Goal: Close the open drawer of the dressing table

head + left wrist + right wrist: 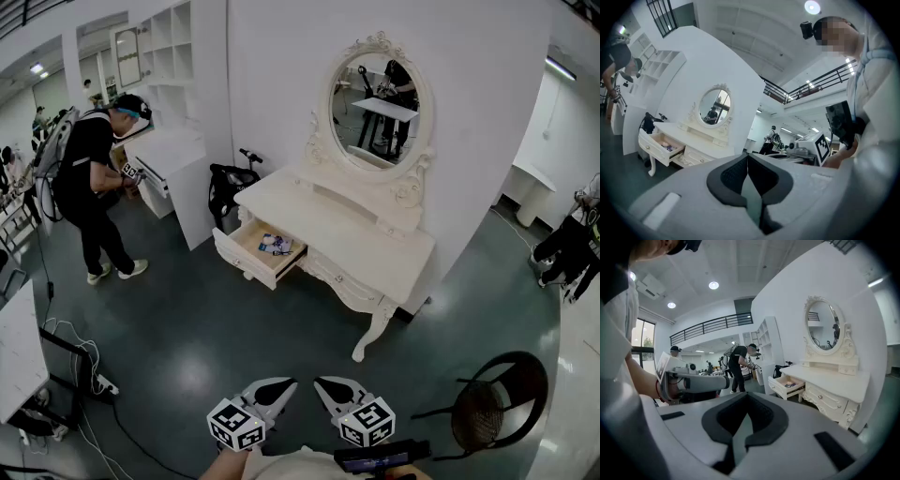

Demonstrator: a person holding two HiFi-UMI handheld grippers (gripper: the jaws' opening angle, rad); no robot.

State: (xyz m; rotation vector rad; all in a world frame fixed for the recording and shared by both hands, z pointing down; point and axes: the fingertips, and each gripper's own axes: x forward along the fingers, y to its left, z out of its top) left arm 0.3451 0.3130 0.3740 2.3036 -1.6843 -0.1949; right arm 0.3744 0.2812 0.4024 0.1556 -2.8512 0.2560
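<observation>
The cream dressing table point(375, 246) with an oval mirror point(380, 98) stands against the white wall, well ahead of me. Its left drawer point(253, 255) is pulled out, with small items inside. Both grippers are low at the near edge of the head view, far from the table. My left gripper point(289, 382) and right gripper point(321, 382) point toward each other, both with jaws together and nothing held. In the left gripper view, the left gripper point(747, 157) is shut and the open drawer point(660, 146) shows far left. In the right gripper view, the right gripper point(746, 397) is shut, with the drawer point(786, 386) at mid right.
A person point(94, 183) bends at a white cabinet point(178, 173) to the left. A black bag point(230, 187) sits beside the dressing table's left end. A black chair point(497, 403) stands near right, and cables point(80, 370) lie on the floor at left. Another person point(574, 246) is at the right edge.
</observation>
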